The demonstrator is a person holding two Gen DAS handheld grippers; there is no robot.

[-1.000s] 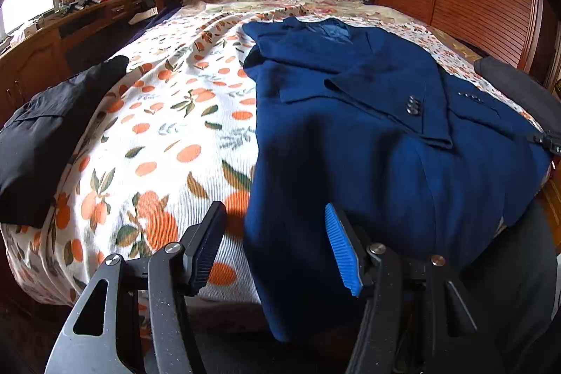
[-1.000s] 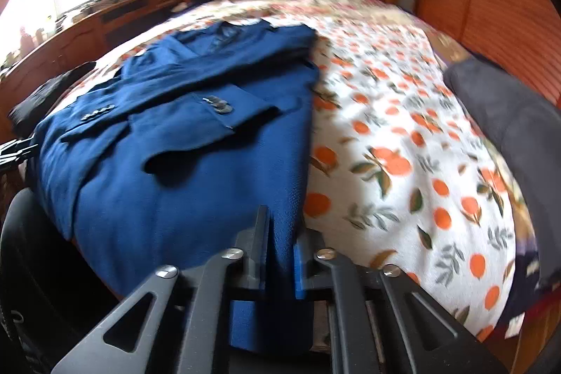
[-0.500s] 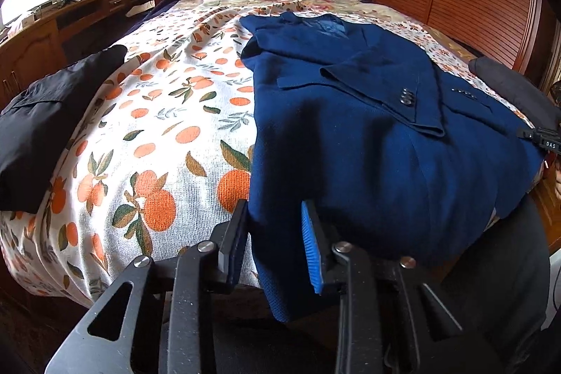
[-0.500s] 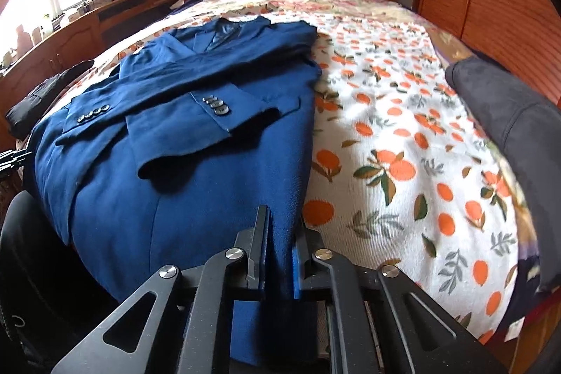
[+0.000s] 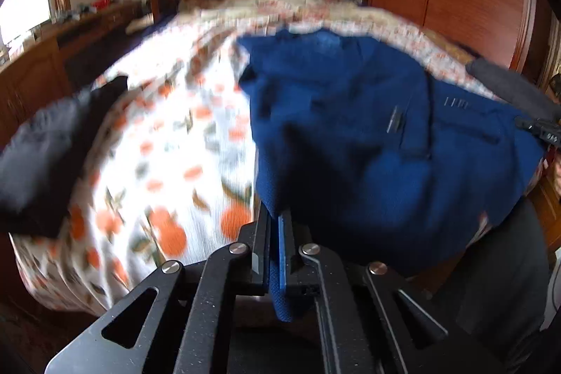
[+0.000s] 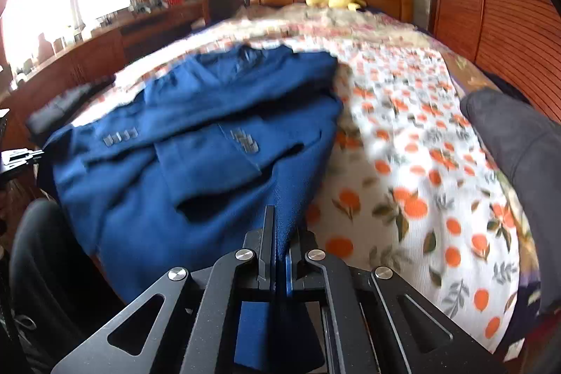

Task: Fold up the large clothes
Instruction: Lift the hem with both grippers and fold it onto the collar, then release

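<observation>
Orange-print bedding covers the bed (image 5: 168,163), with a dark garment (image 5: 52,146) on its left edge and the blue jacket (image 5: 368,135) spread across the near end, sleeves folded over the front. Left gripper (image 5: 275,226) is pinched tight on the jacket's left hem corner; right gripper (image 6: 278,233) is clamped on the opposite hem corner. If one side lifts faster, the sleeves could slide off and spoil the fold, I reckon.

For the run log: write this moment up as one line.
step: bottom-hem grasp | left gripper: shut on blue jacket | right gripper: shut on blue jacket | jacket: sleeves folded in, on bed
</observation>
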